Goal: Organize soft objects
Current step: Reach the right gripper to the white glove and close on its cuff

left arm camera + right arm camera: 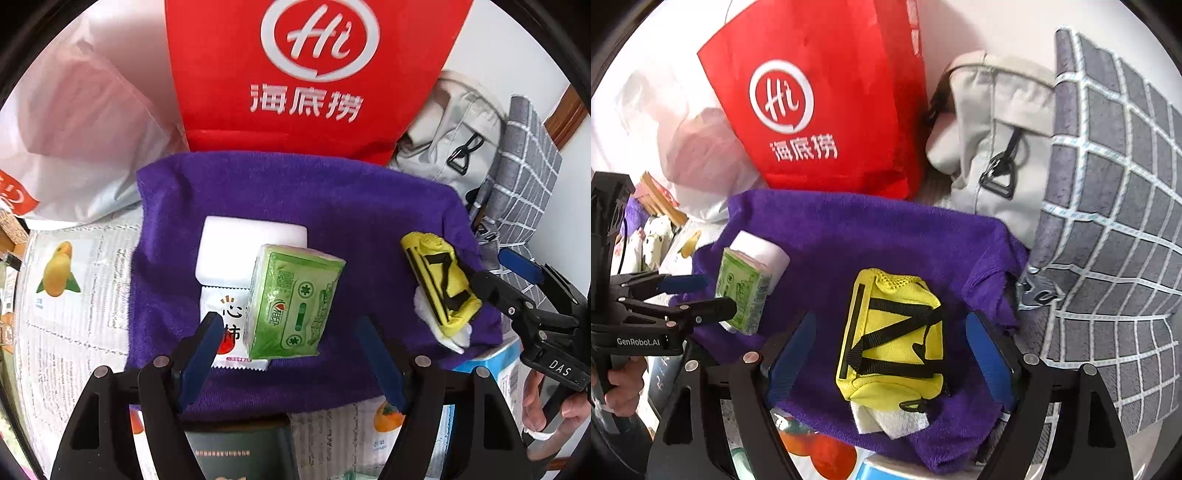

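Note:
A purple towel (pixel 332 206) lies spread on the surface, also in the right wrist view (pixel 849 236). On it a green tissue pack (pixel 293 302) leans on a white block (pixel 229 243) and a white sachet (pixel 231 325). My left gripper (pixel 291 354) is open, its fingers either side of the green pack (pixel 742 291). A yellow pouch (pixel 892 332) with black straps lies on a white cloth (pixel 894 421). My right gripper (pixel 890 354) is open around the pouch (pixel 439 284) without closing on it.
A red "Hi" bag (pixel 310 74) stands behind the towel, with a white plastic bag (pixel 74 129) at left, a grey backpack (pixel 993 147) and a grey checked cushion (pixel 1115 229) at right. A fruit-printed sheet (pixel 66 295) covers the surface; a dark green booklet (pixel 240 454) lies in front.

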Available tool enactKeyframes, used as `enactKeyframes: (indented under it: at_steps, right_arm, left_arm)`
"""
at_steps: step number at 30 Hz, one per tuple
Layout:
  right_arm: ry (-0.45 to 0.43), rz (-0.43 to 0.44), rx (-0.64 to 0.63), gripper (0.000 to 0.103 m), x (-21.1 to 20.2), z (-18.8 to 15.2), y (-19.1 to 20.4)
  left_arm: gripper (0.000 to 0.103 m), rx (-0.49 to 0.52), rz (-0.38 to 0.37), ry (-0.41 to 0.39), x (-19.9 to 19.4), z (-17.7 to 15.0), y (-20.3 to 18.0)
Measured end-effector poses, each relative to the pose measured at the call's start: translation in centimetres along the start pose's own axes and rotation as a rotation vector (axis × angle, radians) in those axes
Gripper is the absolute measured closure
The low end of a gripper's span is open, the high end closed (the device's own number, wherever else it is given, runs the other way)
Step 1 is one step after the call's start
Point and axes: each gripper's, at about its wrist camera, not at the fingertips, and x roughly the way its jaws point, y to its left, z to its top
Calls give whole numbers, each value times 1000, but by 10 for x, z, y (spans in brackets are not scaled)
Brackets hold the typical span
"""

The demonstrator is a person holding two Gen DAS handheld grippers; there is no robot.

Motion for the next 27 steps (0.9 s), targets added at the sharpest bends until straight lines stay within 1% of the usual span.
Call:
enactKeyframes:
  at_steps: [5,8,12,13,14,16,17,22,25,27]
  right_arm:
    - [-79,7,43,20,-33,-9,5]
    - [-87,17,42,20,-50,-22,13]
    - [-101,43,25,21,-72,-48,28]
    - [-96,51,25,26,-75,-57,33]
    - [-94,62,19,35,-78,-66,38]
    - [-82,67,1,46,-83,-83,48]
    - [-66,63,3,48,-84,-93,52]
    - [-17,106,22,48,-96,-135,67]
    - [4,124,14,46,-100,-156,77]
    - [12,119,-9,46,-98,-167,85]
  left_arm:
    - [28,-1,-15,-58,-28,-11,-3]
    - [28,13,-30,-81,-48,-23,-6]
    - [28,10,-46,-107,-74,-39,-3]
    - [28,7,-53,-112,-80,-45,-2]
    - [28,3,-61,-116,-84,-50,-1]
    - [28,-12,-76,-109,-89,-63,0]
    - [28,-15,-86,-104,-90,-69,1]
    - [28,-32,-125,-98,-97,-102,4]
    - [28,-42,-107,-115,-106,-122,8]
    - [28,-43,-104,-127,-111,-134,11]
